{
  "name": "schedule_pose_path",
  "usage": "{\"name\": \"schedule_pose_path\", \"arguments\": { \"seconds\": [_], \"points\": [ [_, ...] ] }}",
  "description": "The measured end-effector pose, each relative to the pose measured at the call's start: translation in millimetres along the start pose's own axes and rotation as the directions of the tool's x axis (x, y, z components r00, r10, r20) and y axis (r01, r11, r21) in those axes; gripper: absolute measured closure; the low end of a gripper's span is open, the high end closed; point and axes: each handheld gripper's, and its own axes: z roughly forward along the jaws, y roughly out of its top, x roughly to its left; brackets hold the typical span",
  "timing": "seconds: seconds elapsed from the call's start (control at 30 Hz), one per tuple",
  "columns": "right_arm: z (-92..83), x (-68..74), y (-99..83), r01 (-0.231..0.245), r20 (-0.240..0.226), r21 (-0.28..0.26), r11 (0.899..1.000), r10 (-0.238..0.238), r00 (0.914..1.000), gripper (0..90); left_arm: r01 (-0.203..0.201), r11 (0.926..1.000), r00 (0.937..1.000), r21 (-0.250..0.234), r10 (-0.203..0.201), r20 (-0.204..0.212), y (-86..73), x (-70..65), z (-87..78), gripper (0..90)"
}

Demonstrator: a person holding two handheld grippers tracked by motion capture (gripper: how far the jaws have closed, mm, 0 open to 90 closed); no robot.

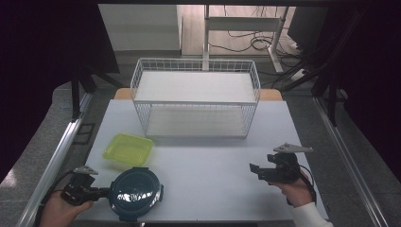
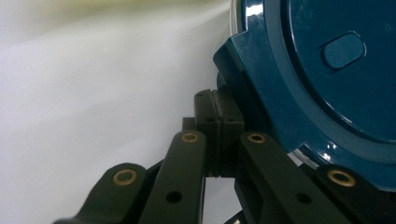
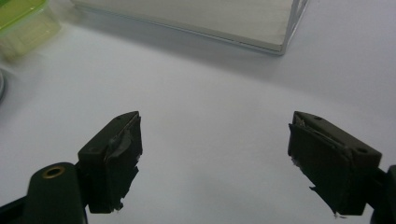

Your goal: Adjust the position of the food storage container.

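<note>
Round dark-blue lidded container (image 1: 135, 193) sits at the near left edge of the white worktop (image 1: 208, 165), just in front of a shallow yellow-green tray (image 1: 128, 149). Behind both, toward the far side of the worktop, stands a white wire rack (image 1: 196, 97) with two shelves, the largest thing on it.

We hold a gripper in each hand. Our left gripper (image 1: 100, 192) lies low beside the container's left side. In the left gripper view its jaws are pressed together, pad against pad, right up against one of the lid's corner tabs (image 2: 243, 65). Whether they pinch a thin lip of the lid or only touch it, we cannot tell.

Our right gripper (image 1: 254, 170) hangs over bare worktop on the right, well apart from the container. Its jaws stand wide open with nothing between them.

We judge the step in hand to be taking hold of the container at its rim. The next move calls for a firm grip on that tab, and likely the right gripper coming across to steady the far side.
</note>
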Motion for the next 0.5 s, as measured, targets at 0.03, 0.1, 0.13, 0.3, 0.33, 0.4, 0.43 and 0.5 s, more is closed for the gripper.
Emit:
{"name": "schedule_pose_path", "arguments": {
  "seconds": [0.03, 0.1, 0.13, 0.3, 0.33, 0.4, 0.43, 0.5],
  "points": [
    [0.1, -0.1, 0.0, 0.000, 0.000, 0.000, 1.000, 0.000, 1.0000, 17.6, -0.005, 1.0000, 1.0000, 0.001, 0.005, 0.004, 1.3, -1.8, 1.3, 90.0],
    [0.2, -0.2, -0.1, 0.000, -0.001, 0.002, 1.000, 0.000, 1.0000, 17.6, -0.010, 0.9999, 0.9998, 0.001, 0.010, 0.015, 4.1, -5.2, 4.1, 90.0],
    [0.4, -0.1, -0.2, 0.001, -0.002, 0.003, 1.000, -0.001, 1.0000, 17.6, -0.011, 0.9999, 0.9998, -0.001, 0.011, 0.017, 5.6, -7.4, 5.6, 90.0],
    [0.2, 0.2, -0.5, 0.002, -0.003, 0.007, 1.000, -0.002, 1.0000, 17.6, -0.029, 0.9996, 0.9991, 0.002, 0.028, 0.030, 13.2, -17.8, 12.6, 90.0],
    [0.0, 0.1, -0.6, 0.001, -0.003, 0.006, 1.000, -0.001, 1.0000, 17.6, -0.031, 0.9995, 0.9990, 0.000, 0.031, 0.034, 14.4, -20.0, 14.2, 90.0],
    [-0.2, -0.2, -0.6, 0.001, 0.000, 0.004, 1.000, -0.001, 1.0000, 17.6, -0.040, 0.9992, 0.9984, 0.002, 0.040, 0.041, 16.7, -24.1, 16.7, 90.0],
    [-0.3, -0.3, -0.7, 0.000, -0.001, 0.003, 1.000, 0.000, 1.0000, 17.5, -0.045, 0.9990, 0.9979, 0.004, 0.045, 0.046, 17.9, -26.6, 18.3, 90.0],
    [-0.1, -0.7, -0.9, 0.001, 0.000, 0.005, 1.000, -0.001, 1.0000, 17.6, -0.049, 0.9988, 0.9972, 0.004, 0.049, 0.056, 20.6, -31.9, 21.7, 90.0]
  ]
}}
